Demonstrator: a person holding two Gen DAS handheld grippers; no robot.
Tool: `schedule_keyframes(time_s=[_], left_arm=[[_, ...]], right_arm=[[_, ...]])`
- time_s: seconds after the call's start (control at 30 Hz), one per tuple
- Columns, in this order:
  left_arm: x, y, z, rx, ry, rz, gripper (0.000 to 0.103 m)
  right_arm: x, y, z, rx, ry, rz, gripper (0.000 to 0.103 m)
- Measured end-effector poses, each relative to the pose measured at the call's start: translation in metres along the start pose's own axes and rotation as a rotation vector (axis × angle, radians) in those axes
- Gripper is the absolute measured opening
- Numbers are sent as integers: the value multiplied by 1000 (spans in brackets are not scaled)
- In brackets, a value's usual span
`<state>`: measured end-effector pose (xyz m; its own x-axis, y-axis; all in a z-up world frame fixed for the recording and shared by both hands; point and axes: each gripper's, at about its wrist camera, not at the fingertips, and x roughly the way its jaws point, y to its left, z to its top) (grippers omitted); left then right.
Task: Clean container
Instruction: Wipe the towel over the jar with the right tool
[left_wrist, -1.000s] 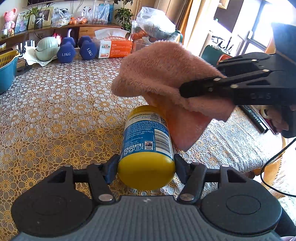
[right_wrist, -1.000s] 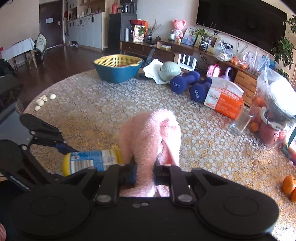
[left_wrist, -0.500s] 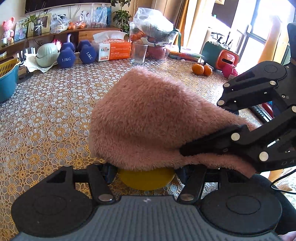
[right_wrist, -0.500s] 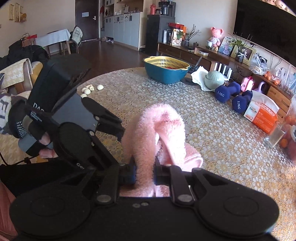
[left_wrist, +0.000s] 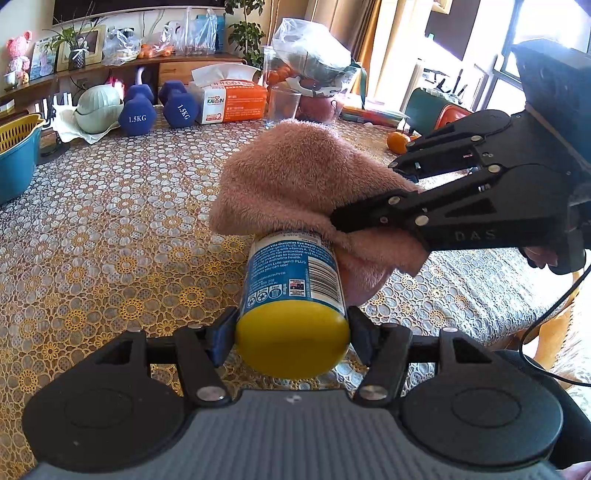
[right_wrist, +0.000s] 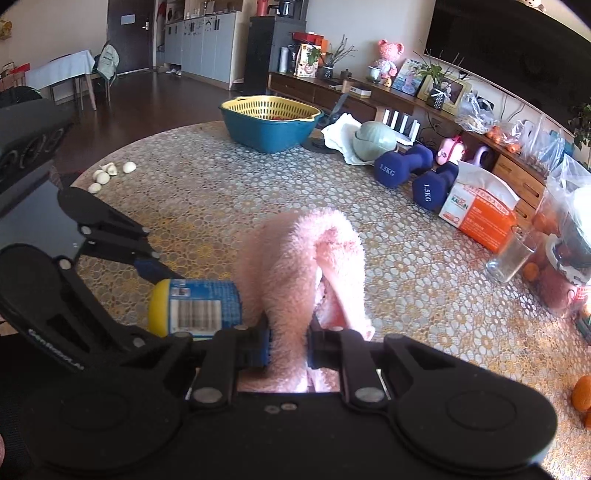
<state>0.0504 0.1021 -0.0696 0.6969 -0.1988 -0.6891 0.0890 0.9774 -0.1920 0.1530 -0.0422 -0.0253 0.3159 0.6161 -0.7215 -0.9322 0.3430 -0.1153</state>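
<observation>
My left gripper (left_wrist: 291, 334) is shut on a bottle (left_wrist: 293, 291) with a yellow body and a blue label, held on its side above the table with its yellow end toward the camera. A fluffy pink cloth (left_wrist: 306, 184) is pinched in my right gripper (right_wrist: 289, 338) and drapes over the far end of the bottle (right_wrist: 195, 306), hiding the cap. In the left wrist view the right gripper (left_wrist: 340, 218) reaches in from the right. In the right wrist view the left gripper (right_wrist: 162, 275) holds the bottle at lower left.
A lace-patterned tablecloth (left_wrist: 92, 221) covers the table. At its far side stand a teal and yellow basket (right_wrist: 271, 122), two blue dumbbells (left_wrist: 155, 109), an orange tissue box (left_wrist: 231, 99), a glass (left_wrist: 282, 107) and bagged fruit (left_wrist: 314, 70). Garlic cloves (right_wrist: 109, 173) lie near the edge.
Half a second ago the cloth covered nearly the whole bottle. It has slid back toward the far end, so the label and yellow end show again.
</observation>
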Motion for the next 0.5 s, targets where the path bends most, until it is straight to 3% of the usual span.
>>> schedule_keyframes(time_s=[0.23,0.5], left_arm=[[2,6,-3,-5,-5,-25,62],[4,14,-10,-23,-13,-53,63]], right_arm=[[22,-19,-2,46,53,-35,16],[47,-14,-7,27,104,-36,16]])
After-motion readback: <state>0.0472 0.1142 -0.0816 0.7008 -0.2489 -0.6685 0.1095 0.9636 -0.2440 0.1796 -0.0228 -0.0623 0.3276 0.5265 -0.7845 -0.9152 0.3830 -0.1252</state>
